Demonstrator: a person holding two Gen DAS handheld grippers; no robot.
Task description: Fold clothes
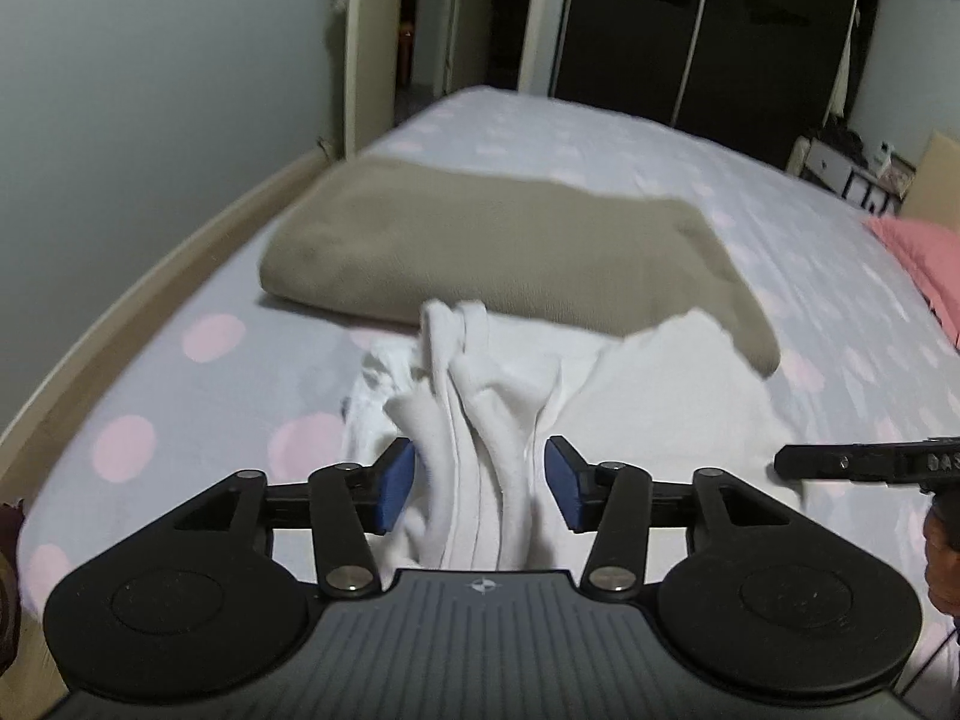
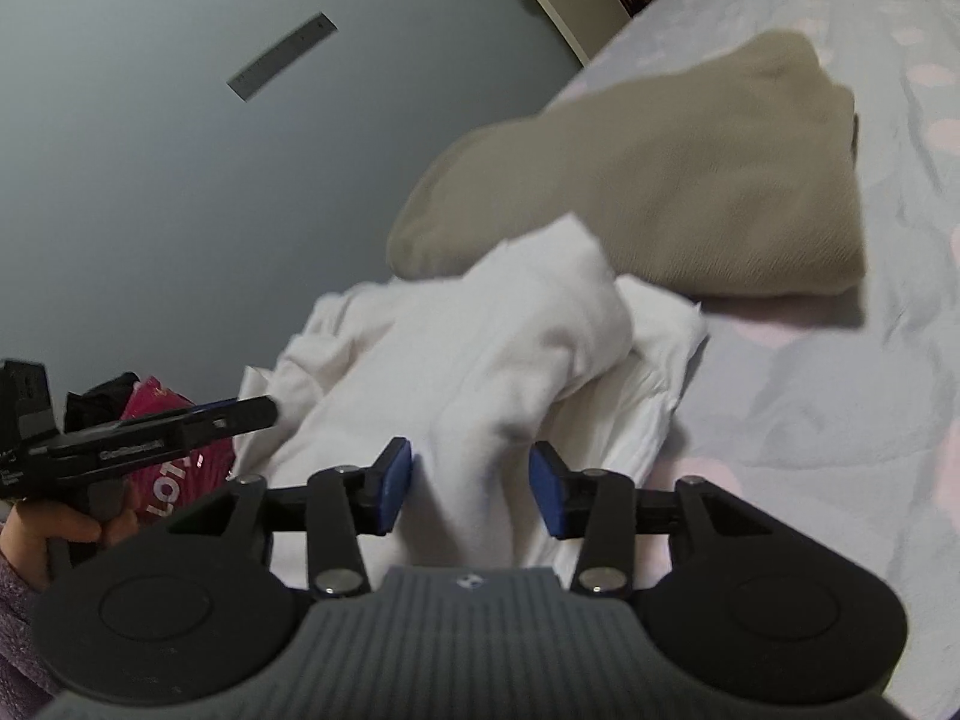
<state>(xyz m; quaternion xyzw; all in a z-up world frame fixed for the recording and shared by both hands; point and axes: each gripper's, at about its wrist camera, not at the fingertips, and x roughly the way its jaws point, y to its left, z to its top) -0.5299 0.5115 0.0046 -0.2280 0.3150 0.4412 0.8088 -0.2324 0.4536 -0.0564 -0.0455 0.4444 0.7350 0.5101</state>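
Observation:
A white garment point(image 1: 492, 420) lies bunched on the bed in front of a folded tan blanket point(image 1: 480, 252). My left gripper point(image 1: 480, 480) has its blue pads point(image 1: 396, 486) pressed against a thick gathered ridge of the white cloth, which rises in folds away from the jaws. In the right wrist view my right gripper point(image 2: 471, 489) holds another raised hump of the same white garment point(image 2: 480, 348), tented up over the tan blanket point(image 2: 660, 192). Each gripper shows side-on at the edge of the other view: the right gripper point(image 1: 792, 463), the left gripper point(image 2: 264, 407).
The bed point(image 1: 180, 408) has a grey sheet with pink dots and a wooden side rail along the wall point(image 1: 120, 120). A pink pillow point(image 1: 918, 258) lies at the right. A red bag point(image 2: 174, 468) sits by a person's hand point(image 2: 72, 528).

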